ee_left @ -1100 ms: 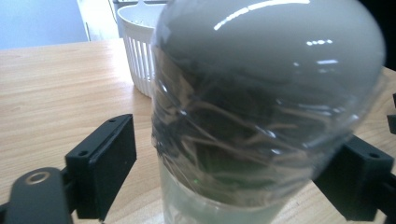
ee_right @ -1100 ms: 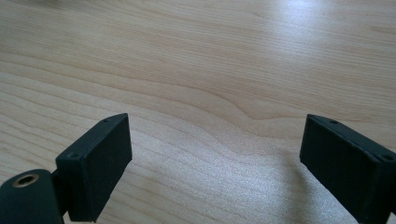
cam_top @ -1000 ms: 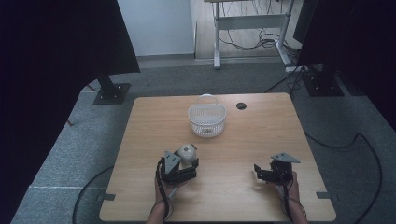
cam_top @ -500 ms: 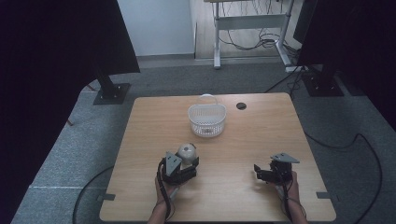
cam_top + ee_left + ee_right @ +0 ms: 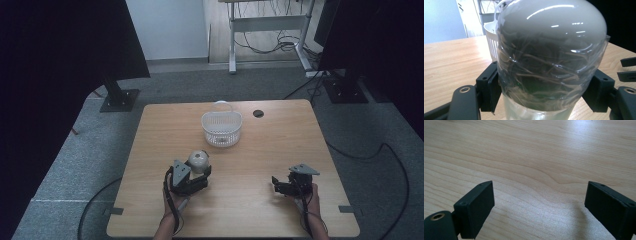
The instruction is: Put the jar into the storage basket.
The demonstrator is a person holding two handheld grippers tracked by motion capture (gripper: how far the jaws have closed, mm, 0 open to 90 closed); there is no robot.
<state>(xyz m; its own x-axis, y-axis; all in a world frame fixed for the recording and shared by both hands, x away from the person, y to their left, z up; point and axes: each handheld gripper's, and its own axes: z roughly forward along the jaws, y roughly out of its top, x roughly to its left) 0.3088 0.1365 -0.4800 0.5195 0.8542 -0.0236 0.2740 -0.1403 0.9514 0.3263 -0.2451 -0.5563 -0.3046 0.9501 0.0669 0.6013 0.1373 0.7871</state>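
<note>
Left gripper [image 5: 196,176] is clenching a domed, plastic-wrapped cup [image 5: 198,160], standing upright, at lower centre-left of the high view. The white basket [image 5: 221,128] is sitting straight up-frame and slightly right of it, on the table [image 5: 280,145], likely its destination, and nearer this hand. Right gripper [image 5: 280,184] is idling at lower right, jaws spread and empty.

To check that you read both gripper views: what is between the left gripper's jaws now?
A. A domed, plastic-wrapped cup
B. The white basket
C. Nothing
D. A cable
A: in the left gripper view the jaws of the left gripper press both sides of the cup; the basket stands apart, farther up the table.
</note>
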